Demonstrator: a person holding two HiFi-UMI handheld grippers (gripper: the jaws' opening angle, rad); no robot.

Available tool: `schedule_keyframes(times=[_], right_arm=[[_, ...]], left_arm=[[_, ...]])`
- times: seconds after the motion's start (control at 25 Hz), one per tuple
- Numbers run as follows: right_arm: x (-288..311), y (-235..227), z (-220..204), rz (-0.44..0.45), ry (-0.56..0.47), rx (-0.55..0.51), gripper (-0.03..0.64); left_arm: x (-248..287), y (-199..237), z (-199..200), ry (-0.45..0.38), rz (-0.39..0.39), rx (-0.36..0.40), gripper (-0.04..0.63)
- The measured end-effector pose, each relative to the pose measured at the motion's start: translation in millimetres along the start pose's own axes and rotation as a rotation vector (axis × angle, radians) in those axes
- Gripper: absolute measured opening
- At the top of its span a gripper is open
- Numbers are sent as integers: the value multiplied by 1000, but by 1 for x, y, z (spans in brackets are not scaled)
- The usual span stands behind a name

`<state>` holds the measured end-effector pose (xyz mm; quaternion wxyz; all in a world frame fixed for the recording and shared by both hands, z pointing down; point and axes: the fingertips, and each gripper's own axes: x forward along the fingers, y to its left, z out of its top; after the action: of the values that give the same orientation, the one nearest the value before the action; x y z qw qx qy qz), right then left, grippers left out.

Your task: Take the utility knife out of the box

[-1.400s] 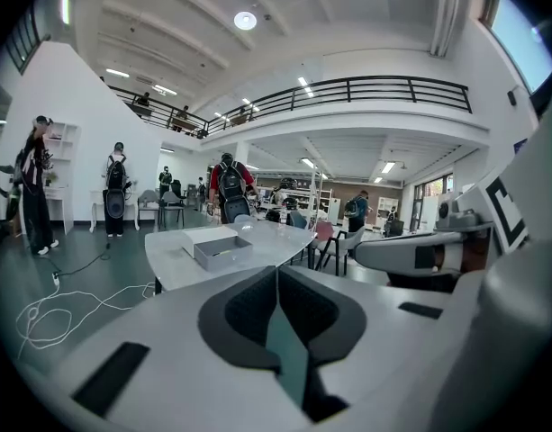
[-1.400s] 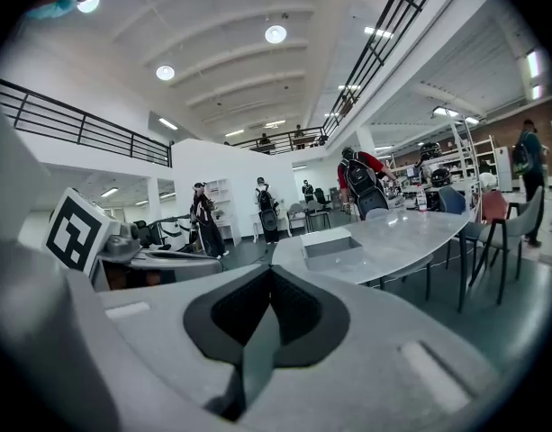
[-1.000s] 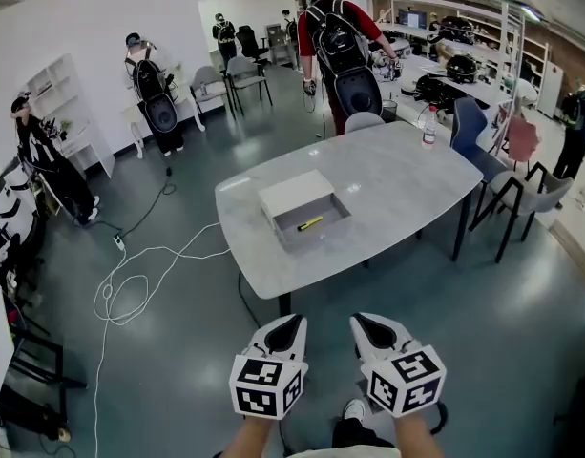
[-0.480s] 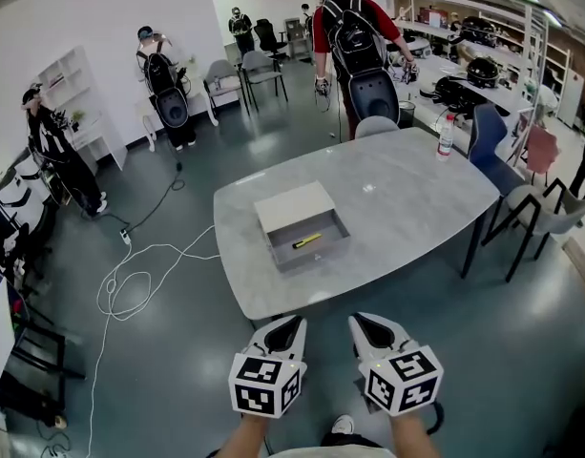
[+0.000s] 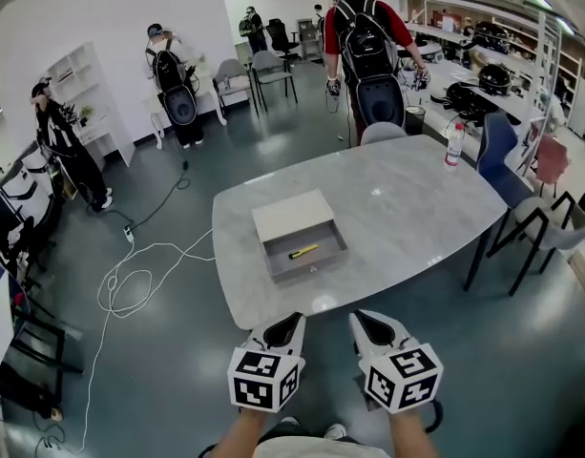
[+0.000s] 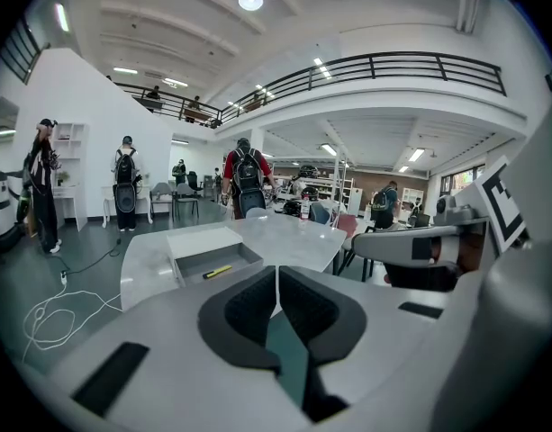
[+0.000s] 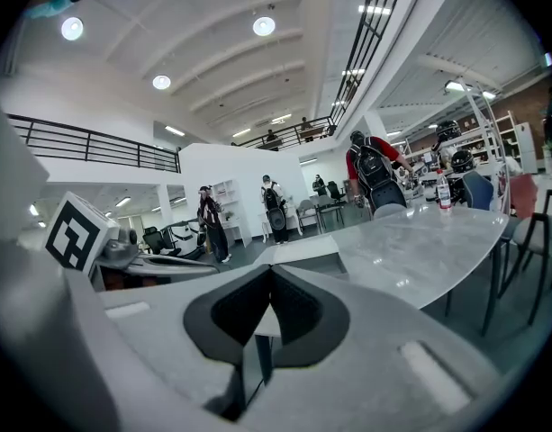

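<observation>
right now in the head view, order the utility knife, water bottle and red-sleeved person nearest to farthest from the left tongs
1. utility knife, in the open box just ahead.
2. water bottle, far right edge of the table.
3. red-sleeved person, beyond the table.

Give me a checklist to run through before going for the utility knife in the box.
1. Sight of the utility knife: ok, it lies in the open box.
2. Nothing covering the knife: ok.
3. Tools at the box: not ok, the left tool and right tool are short of it, by the near edge of the table.
4. Jaws apart for a grasp: not ok, both tools are shut and empty.
5. Blade retracted: cannot tell, too small.
</observation>
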<state>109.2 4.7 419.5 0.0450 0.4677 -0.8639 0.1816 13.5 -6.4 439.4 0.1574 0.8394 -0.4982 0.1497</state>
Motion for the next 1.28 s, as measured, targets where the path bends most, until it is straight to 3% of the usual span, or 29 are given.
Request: schedule_keyframes(times=[0.24, 0.6, 1.28], right_arm=[[21, -9, 2, 14, 16, -11, 5], [86, -24, 13, 22, 60, -41, 5], [224, -58, 47, -30, 148, -58, 5]], left_arm=[[19, 9, 2, 7, 2, -7, 18], [69, 57, 15, 16, -2, -35, 18], [176, 154, 47, 84, -87, -40, 18]])
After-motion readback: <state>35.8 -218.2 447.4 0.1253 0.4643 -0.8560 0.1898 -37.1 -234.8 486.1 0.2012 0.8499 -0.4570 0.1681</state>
